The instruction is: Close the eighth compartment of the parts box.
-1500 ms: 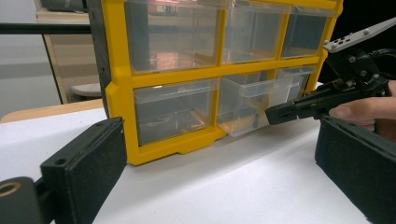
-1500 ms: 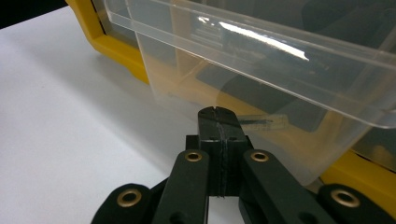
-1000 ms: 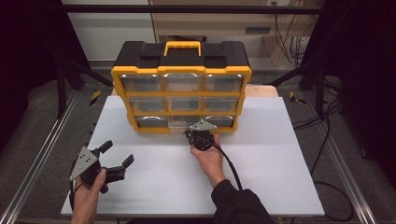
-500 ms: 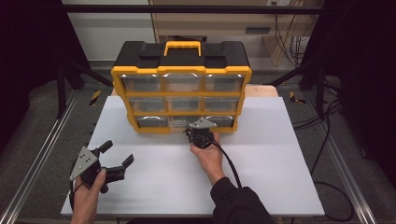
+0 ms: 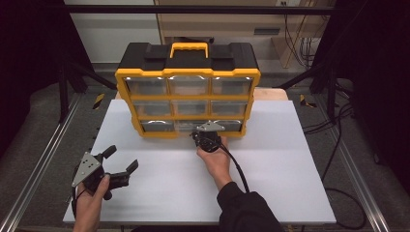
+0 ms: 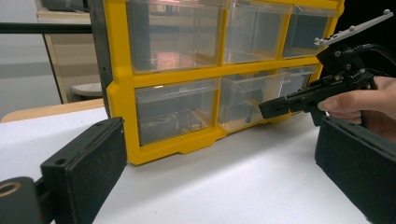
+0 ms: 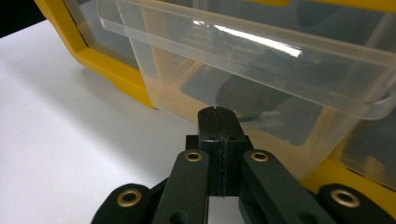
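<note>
While your right tool [image 5: 205, 137] sits with its jaws pressed flat together and nothing between them, its tip rests just under the front lip of the clear drawer [image 7: 261, 70] ahead of it, the middle one in the bottom row of the yellow organiser [image 5: 187, 92]. That drawer already stands a little proud of the frame. It looks like thin, stiff plastic, light and slick, so take it by the lip or hook beneath that rim; pinching hard may crack it. Dark small parts lie inside, too blurred to name, and could slide if you jerk it. Off to that tool's left, well apart, your left tool [image 5: 117, 164] hovers over the white worktop [image 5: 290, 159] with jaws spread wide, holding nothing. Nothing stands between either tool and the cabinet.
</note>
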{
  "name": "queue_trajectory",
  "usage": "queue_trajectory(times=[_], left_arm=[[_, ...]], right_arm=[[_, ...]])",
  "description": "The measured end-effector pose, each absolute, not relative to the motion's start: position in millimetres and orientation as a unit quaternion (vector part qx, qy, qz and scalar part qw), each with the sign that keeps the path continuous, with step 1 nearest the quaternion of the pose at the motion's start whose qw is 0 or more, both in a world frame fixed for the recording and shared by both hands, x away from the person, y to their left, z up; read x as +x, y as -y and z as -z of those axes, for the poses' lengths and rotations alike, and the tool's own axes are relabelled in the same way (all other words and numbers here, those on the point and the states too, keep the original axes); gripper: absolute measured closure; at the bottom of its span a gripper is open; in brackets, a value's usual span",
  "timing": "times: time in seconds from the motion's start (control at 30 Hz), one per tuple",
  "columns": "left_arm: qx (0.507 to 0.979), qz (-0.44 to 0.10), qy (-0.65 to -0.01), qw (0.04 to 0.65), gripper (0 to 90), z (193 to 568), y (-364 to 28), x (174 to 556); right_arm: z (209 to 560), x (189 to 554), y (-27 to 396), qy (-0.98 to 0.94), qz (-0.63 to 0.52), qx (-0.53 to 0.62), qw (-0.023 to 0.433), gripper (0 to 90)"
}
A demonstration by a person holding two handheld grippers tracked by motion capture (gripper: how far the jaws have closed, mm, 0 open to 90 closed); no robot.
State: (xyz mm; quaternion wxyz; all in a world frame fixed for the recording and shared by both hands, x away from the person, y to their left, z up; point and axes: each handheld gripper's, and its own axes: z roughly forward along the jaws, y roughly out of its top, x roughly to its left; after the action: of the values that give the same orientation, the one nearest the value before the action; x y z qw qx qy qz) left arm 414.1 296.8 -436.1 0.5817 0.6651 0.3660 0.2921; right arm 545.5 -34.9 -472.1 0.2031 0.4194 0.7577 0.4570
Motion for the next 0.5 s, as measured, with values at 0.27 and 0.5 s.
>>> queue_trajectory(times=[0.27,0.5], left_arm=[[0.665,-0.292,-0.366,0.582,2.2,436.1,-296.9,414.2],[0.667,-0.292,-0.365,0.58,2.4,436.2,-296.3,414.3]], right_arm=[[473.1,547.7,36.1,-0.754,-0.458,0.426,0.201,90.0],[473.3,549.2,37.4,-0.75,-0.46,0.432,0.2,90.0]])
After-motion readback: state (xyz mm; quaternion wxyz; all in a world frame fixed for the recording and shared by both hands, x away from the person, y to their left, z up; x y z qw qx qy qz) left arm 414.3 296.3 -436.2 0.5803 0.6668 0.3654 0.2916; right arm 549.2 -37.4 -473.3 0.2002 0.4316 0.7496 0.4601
